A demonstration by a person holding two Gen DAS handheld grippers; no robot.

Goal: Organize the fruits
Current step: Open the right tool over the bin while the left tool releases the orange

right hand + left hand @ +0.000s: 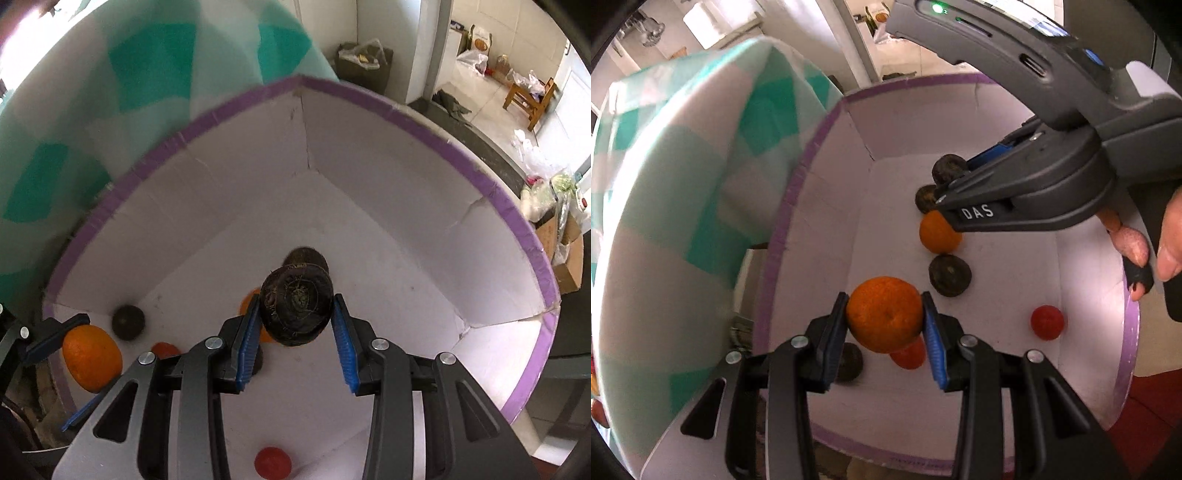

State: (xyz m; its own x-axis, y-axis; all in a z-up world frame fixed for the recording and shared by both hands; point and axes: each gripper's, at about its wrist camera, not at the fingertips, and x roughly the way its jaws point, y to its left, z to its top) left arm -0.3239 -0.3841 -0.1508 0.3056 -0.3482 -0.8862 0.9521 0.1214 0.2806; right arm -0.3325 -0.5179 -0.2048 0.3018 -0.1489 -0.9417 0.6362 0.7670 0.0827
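Left gripper [886, 314] jaws clamp a round orange citrus fruit [884, 314], dimple facing the camera. Right gripper [295, 314] jaws pinch a dark flattened brown fruit [295, 308], its flat face camera-ward. Only the left view shows a hand [1171, 240] at 3 o'clock

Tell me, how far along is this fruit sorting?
Partly done, it seems. Several fruits already lie in the white box: an orange, dark fruits such as one, and a red fruit. In hand: the left gripper is shut on another orange, and the right gripper on a dark fruit, both above the box. Left: releasing these two. Whether more fruit waits outside isn't visible.
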